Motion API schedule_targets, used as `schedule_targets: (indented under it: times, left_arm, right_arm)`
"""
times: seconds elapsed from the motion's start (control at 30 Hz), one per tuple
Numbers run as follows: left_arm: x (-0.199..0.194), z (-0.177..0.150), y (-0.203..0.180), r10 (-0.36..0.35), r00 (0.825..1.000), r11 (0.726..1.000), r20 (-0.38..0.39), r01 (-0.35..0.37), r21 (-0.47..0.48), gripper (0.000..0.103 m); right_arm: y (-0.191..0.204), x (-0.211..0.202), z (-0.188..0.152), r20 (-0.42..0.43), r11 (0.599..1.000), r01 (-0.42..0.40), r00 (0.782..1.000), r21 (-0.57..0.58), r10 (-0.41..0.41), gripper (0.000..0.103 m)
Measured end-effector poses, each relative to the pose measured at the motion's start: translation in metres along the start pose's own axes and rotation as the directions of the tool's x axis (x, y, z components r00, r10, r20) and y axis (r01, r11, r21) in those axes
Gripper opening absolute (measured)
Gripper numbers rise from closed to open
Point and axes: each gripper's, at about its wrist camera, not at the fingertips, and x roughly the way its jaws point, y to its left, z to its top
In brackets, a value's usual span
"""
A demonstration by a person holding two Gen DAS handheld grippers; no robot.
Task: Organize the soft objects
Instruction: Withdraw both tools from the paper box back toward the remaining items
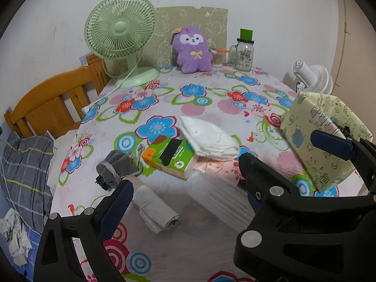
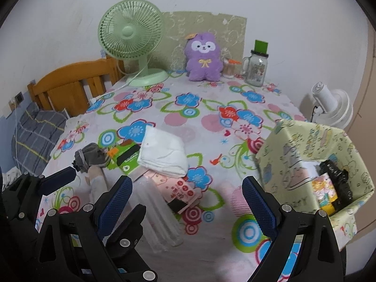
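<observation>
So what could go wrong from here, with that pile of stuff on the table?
Both grippers, left and right, hang open and empty.

1. The folded white cloth lies on the green packet; a grab there might catch the packet too, or unfold the cloth.

2. The green-patterned box sits at the table's right edge, so a push while dropping things in could perhaps tip it off.

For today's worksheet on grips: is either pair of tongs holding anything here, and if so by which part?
Nothing is held. The left tongs and the right tongs both stand open above the flowered tablecloth, with nothing between their fingers.
</observation>
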Motion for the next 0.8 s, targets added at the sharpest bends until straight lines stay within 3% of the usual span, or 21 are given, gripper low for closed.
schedule_targets:
  times: [0.47,0.73,0.8]
  left_arm:
    - [0.027,-0.018,0.020,0.013,0.997,0.999,-0.076,-0.015,-0.035,0.099]
    - [0.035,-0.027,0.025,0.009,0.994,0.999,-0.111,-0.013,-0.039,0.099]
    - [0.037,-0.029,0.025,0.012,0.993,0.999,-0.119,-0.016,-0.037,0.099]
  right_arm:
    - [0.020,0.035,-0.010,-0.090,0.999,-0.037,0.995,-0.030,0.034,0.096]
    - [0.031,0.051,-0.016,-0.143,0.997,-0.056,0.989,-0.056,0.048,0.091]
    - [0.033,0.054,-0.017,-0.153,0.997,-0.056,0.987,-0.060,0.046,0.084]
